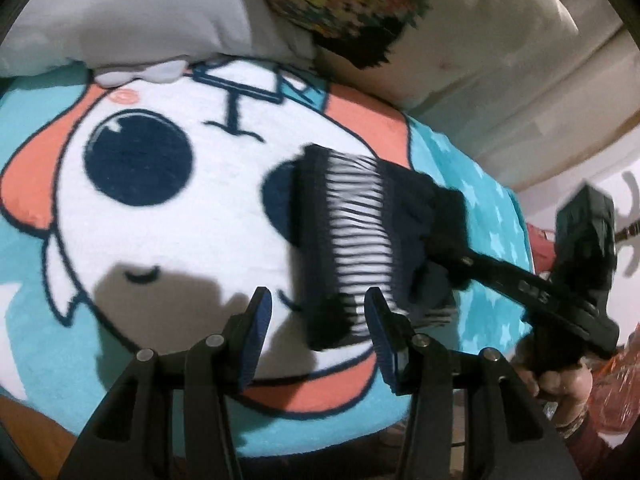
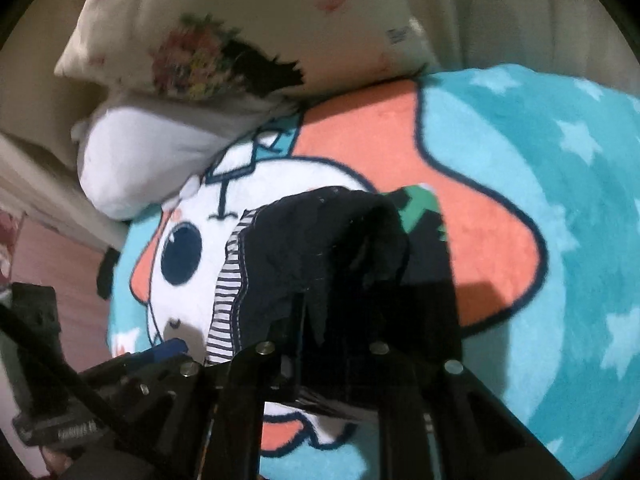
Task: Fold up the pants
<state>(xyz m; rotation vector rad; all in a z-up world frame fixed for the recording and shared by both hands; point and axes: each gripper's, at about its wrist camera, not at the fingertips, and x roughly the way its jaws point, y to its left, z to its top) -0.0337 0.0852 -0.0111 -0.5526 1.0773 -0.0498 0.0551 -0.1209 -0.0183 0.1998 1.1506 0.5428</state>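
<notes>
The pants [image 1: 352,232] are small, dark navy with a white-and-navy striped waistband, bunched up above the cartoon blanket [image 1: 160,200]. My right gripper [image 1: 444,240] is shut on their dark fabric and holds them up. In the right wrist view the pants [image 2: 320,256] hang over that gripper [image 2: 304,320], hiding its fingertips. My left gripper [image 1: 316,320] is open, with blue pads, just below the striped waistband, empty. It also shows at the lower left of the right wrist view [image 2: 168,350].
White pillows [image 1: 132,12] and a floral-print pillow [image 1: 352,4] lie at the head of the bed. The teal star-patterned part of the blanket [image 2: 560,200] spreads to the right. A beige wall [image 1: 540,92] runs behind.
</notes>
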